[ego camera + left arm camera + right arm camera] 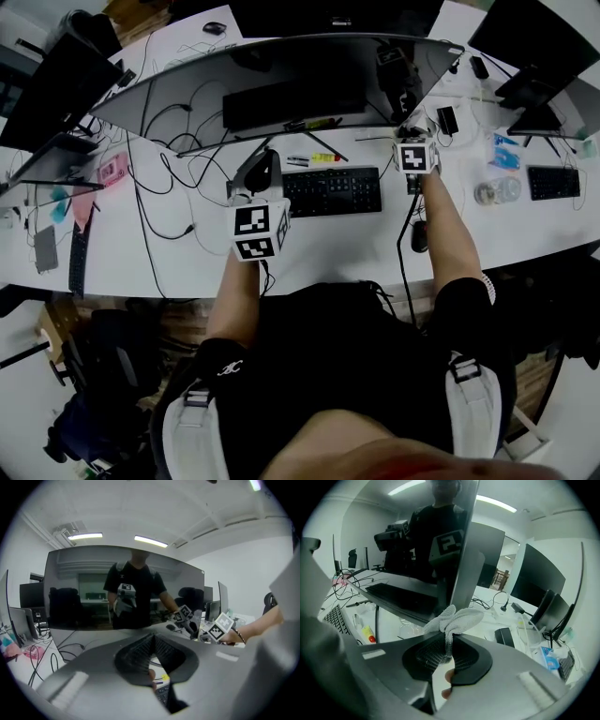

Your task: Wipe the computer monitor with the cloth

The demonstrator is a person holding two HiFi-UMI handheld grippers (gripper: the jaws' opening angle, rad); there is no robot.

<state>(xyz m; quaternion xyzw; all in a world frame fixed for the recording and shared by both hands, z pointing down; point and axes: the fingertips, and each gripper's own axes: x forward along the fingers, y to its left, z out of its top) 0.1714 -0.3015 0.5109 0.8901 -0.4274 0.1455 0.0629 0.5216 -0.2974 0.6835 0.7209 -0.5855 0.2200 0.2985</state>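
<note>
Left hand-held gripper point(153, 638) closed and empty; right hand-held gripper point(449, 644) clamps the cloth point(458, 618).

Keyboard point(332, 191) before monitor point(272, 80), both on desk point(319, 248) — cables point(173, 173) to the left

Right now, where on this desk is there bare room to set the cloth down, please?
Bare desk for the cloth runs between the keyboard and the near edge. Left of it, cables crowd the top; right, a mouse and clear container.

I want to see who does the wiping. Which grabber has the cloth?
The right gripper: the cloth is pinched between its jaws. The left gripper has its jaws shut with nothing between them.
</note>
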